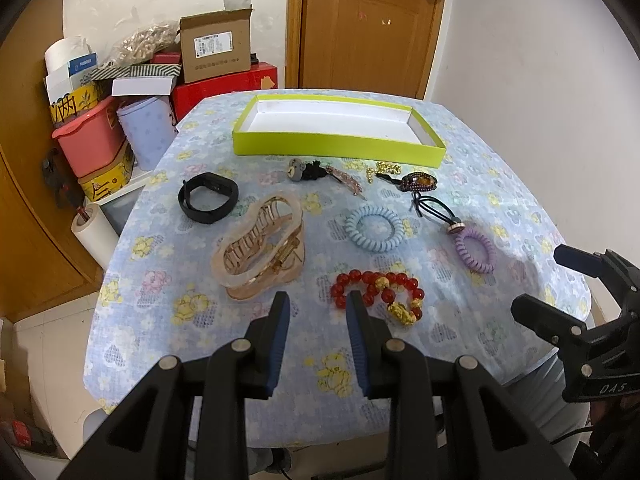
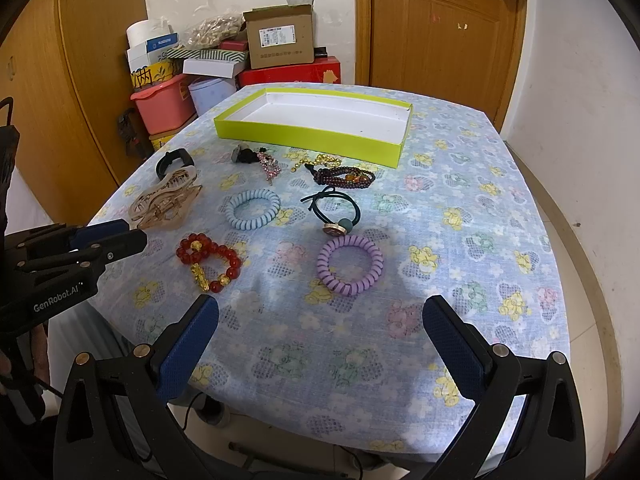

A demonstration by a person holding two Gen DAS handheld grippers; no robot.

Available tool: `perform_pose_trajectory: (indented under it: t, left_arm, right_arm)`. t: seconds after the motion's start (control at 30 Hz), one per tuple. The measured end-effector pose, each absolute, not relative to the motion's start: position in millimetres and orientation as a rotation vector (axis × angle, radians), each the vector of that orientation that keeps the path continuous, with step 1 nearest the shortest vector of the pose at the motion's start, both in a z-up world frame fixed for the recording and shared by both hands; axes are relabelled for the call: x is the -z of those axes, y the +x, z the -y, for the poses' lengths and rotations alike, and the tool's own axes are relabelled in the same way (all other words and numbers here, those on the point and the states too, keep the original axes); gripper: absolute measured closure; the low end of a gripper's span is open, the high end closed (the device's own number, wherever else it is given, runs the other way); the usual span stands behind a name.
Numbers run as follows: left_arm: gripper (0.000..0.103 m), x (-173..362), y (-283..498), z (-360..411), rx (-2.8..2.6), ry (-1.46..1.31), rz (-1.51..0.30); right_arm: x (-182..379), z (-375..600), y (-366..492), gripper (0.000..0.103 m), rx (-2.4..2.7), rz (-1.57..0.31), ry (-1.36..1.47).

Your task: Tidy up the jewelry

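Both tools hang apart and empty, the left tool (image 1: 318, 300) low in frame near the red glass-bead bracelet (image 1: 378, 290); the lime-green cardboard tray (image 1: 340, 148), upper centre, awaits jewelry.

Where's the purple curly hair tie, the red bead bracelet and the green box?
purple curly hair tie (image 2: 350, 264), right wrist view, on its coiled ring at the near side.
red bead bracelet (image 2: 231, 258), right wrist view, on a red bead.
green box (image 2: 308, 136), right wrist view, on its near outer wall.

My left gripper (image 1: 318, 300) covers part of the red bead bracelet (image 1: 380, 292); the table's (image 1: 460, 344) near edge is cut off below.
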State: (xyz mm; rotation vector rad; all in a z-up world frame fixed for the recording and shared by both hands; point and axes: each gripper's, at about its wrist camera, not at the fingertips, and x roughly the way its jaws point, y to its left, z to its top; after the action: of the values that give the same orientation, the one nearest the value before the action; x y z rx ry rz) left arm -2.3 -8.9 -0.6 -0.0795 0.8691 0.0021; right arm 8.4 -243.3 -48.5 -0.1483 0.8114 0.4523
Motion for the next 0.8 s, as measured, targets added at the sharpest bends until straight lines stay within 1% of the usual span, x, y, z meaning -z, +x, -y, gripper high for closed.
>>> perform_pose_trajectory:
  t: [0.3,0.63,0.7,0.77,0.8]
  left_arm:
    - [0.073,2.0,1.1,1.2,-0.001,-0.110,-0.859]
    - [0.073,3.5,22.4,-34.8,-0.055,-0.158,-0.836]
    - [0.073,3.9,29.6,-44.6,-0.075,-0.163,-0.828]
    - [0.073,5.0,38.6,-54.2,-0.090,-0.170,-0.823]
    - [0.073,5.9,43.4,-59.0,-0.098,-0.175,-0.824]
  right_arm:
    - [50.7,240.1,11.6,0.001,-0.470,-0.812,-0.154]
    - [49.6,238.1,30.1,0.002,-0.486,-0.793,-0.143]
    - [50.2,236.6,35.5,0.006,-0.492,-0.795,-0.147]
    - [52.3,233.9,42.7,0.014,-0.488,-0.803,-0.154]
    - [53.2,233.1,45.1,0.015,-0.490,-0.808,-0.152]
